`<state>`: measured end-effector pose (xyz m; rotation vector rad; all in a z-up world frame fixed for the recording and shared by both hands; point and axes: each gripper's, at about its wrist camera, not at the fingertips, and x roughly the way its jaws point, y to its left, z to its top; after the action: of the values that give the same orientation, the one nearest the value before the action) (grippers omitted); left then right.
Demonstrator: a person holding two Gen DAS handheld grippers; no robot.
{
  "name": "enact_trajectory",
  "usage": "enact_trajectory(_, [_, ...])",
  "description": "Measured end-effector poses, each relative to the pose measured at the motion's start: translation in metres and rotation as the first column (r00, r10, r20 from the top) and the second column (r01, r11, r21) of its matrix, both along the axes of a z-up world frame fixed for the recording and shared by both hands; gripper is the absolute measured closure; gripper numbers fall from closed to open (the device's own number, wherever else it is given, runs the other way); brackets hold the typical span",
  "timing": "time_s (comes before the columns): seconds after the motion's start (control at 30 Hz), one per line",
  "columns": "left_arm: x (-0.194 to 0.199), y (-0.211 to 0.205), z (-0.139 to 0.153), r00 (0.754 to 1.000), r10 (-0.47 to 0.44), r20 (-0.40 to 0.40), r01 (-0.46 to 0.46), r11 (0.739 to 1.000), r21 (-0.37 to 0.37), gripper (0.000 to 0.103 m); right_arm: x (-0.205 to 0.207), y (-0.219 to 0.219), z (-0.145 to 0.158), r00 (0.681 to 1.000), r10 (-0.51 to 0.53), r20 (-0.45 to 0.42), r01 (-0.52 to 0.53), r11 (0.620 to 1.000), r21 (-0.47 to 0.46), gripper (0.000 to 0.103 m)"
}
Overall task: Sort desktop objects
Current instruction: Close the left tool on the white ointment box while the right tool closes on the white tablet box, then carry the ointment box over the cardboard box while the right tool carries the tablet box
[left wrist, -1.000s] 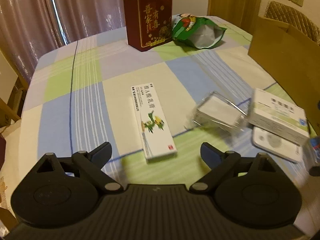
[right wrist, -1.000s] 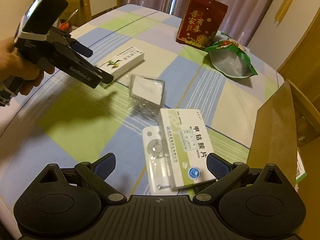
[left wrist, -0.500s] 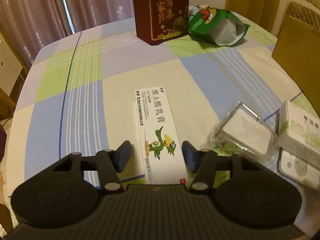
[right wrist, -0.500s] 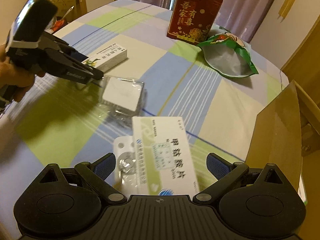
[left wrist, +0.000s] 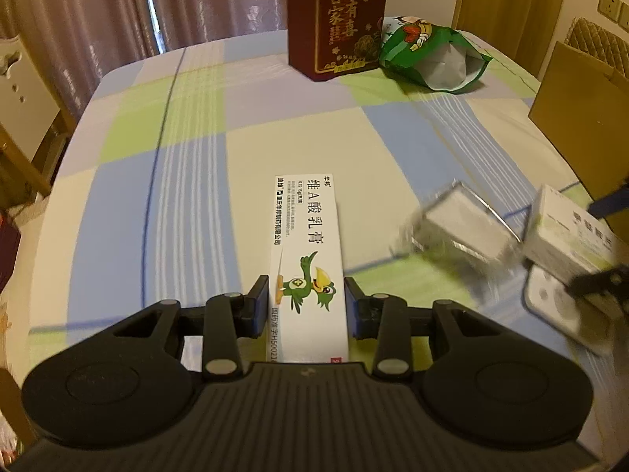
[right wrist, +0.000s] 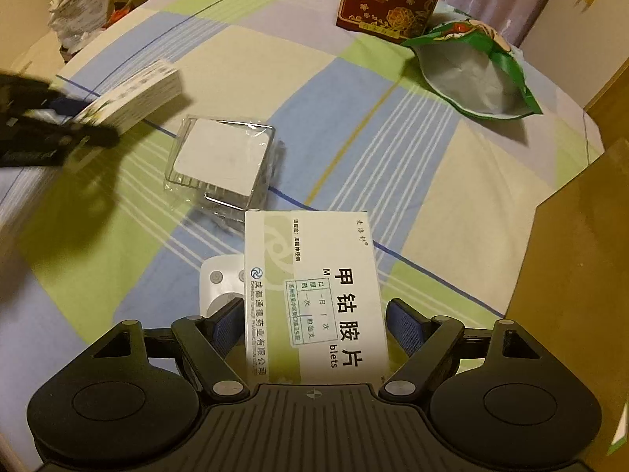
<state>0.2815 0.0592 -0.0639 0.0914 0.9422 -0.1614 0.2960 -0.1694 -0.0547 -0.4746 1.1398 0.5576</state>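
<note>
Left wrist view: the left gripper (left wrist: 306, 301) has its two fingers pressed against the long sides of a narrow white ointment box (left wrist: 308, 251), pinching its near end at lower centre of the frame. The box bears "维A酸乳膏" in large black characters above a green cartoon bird, and the code "H5002" can be partly read near the bottom. It stretches away toward the middle of the checked tablecloth (left wrist: 165, 165). At top centre stands a dark red carton (left wrist: 338, 19) printed "吾家有喜" in gold, with a green foil bag (left wrist: 432, 55) just right of it. A clear plastic case (left wrist: 460, 224) shows blurred at right.

Right wrist view: the right gripper (right wrist: 314, 326) has its fingers spread on either side of a white-and-green tablet box (right wrist: 314, 291) at lower centre. The left pad looks close against the box edge, while the right pad stands slightly apart. The box reads "甲钴胺片" and "成都通德药业有限公司". It lies over a white remote control (right wrist: 220, 283). A brown cardboard flap (right wrist: 570, 259) fills the right edge.
</note>
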Motion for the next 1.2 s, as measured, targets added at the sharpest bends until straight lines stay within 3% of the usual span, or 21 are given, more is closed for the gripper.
enact_trajectory(0.1, [-0.017, 0.003, 0.003, 1.000, 0.007, -0.009, -0.007, 1.000, -0.010, 0.070, 0.002, -0.002, 0.000, 1.000, -0.014, -0.017, 0.015, 1.000, 0.015, 0.022])
enact_trajectory(0.13, [-0.023, 0.003, 0.003, 1.000, 0.003, -0.012, -0.003, 1.000, -0.011, 0.070, 0.002, -0.003, 0.000, 1.000, -0.021, -0.021, 0.021, 1.000, 0.016, 0.029])
enact_trajectory(0.2, [-0.034, 0.001, 0.003, 1.000, -0.013, -0.019, 0.013, 1.000, -0.013, 0.070, 0.003, -0.003, 0.002, 0.999, -0.036, -0.028, 0.037, 0.999, 0.023, 0.032])
enact_trajectory(0.8, [-0.084, -0.018, -0.006, 0.996, -0.069, -0.062, 0.070, 0.997, 0.017, 0.070, -0.062, 0.015, 0.018, 1.000, -0.018, -0.026, 0.019, 0.998, 0.057, 0.032])
enact_trajectory(0.93, [-0.082, -0.019, -0.008, 0.994, -0.086, -0.059, 0.088, 0.996, 0.031, 0.056, -0.069, 0.016, 0.018, 0.999, -0.024, -0.024, 0.025, 0.998, 0.053, 0.032])
enact_trajectory(1.17, [-0.075, -0.022, -0.009, 0.991, -0.122, -0.058, 0.124, 0.992, 0.029, 0.056, -0.079, 0.016, 0.018, 0.999, -0.042, -0.020, 0.043, 0.998, 0.049, 0.032])
enact_trajectory(1.2, [-0.074, -0.023, -0.009, 0.990, -0.127, -0.059, 0.129, 0.991, 0.028, 0.063, -0.079, 0.017, 0.019, 0.999, -0.046, -0.018, 0.047, 0.998, 0.053, 0.032])
